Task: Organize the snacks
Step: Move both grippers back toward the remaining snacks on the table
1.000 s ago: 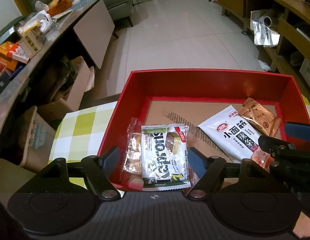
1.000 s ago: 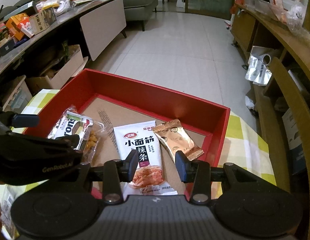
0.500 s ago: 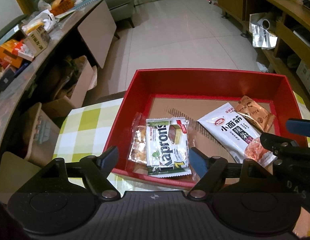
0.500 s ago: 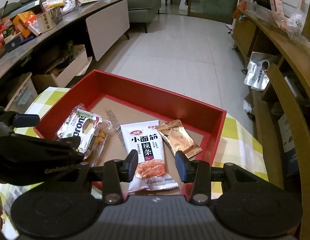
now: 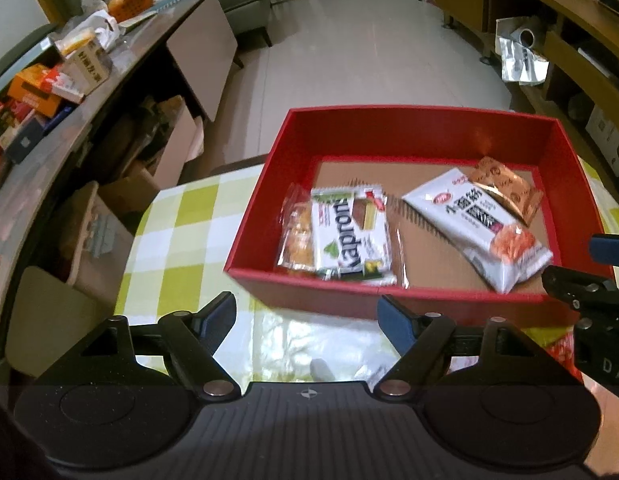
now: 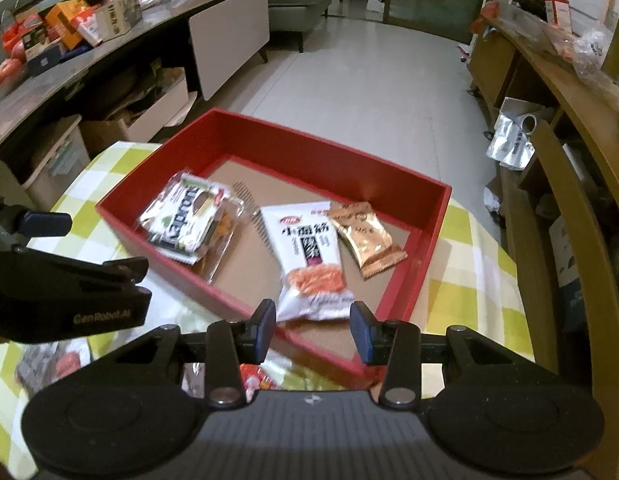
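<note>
while red box point(image 5: 393, 288) sits farther off than before — left claw point(image 5: 307, 316) open, right claw point(image 6: 313, 330) shut, both empty

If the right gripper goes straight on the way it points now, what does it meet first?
Probably the white snack packet in the red box: the right gripper points at the packet's near end, nothing between. Depth is uncertain.

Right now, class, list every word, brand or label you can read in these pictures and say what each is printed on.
"Kapron" on the green-and-white snack packet in the red box.
"GenRobot.AI" on the left hand-held gripper.
"DA", cut off, on the right hand-held gripper.
Chinese characters on the white packet: blurred.
Gold packet and counter boxes: unreadable.
</note>
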Available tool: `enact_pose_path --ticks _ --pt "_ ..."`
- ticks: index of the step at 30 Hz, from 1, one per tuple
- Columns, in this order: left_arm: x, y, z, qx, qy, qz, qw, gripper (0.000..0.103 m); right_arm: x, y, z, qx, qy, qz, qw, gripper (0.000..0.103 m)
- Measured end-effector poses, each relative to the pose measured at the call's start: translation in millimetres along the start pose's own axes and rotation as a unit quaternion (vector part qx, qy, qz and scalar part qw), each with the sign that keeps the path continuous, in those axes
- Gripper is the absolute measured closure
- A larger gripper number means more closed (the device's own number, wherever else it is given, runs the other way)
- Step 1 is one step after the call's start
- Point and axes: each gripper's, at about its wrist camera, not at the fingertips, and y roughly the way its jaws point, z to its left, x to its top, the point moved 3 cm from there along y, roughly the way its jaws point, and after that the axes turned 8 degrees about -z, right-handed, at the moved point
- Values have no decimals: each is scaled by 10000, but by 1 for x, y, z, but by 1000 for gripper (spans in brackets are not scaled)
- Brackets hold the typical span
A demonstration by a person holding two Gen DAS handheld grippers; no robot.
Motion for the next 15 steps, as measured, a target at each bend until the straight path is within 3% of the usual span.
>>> enact_pose_path --ticks 15 --pt "-31 -23 13 0 14 85 10000 20 -25 -24 20 93 -99 121 9998 54"
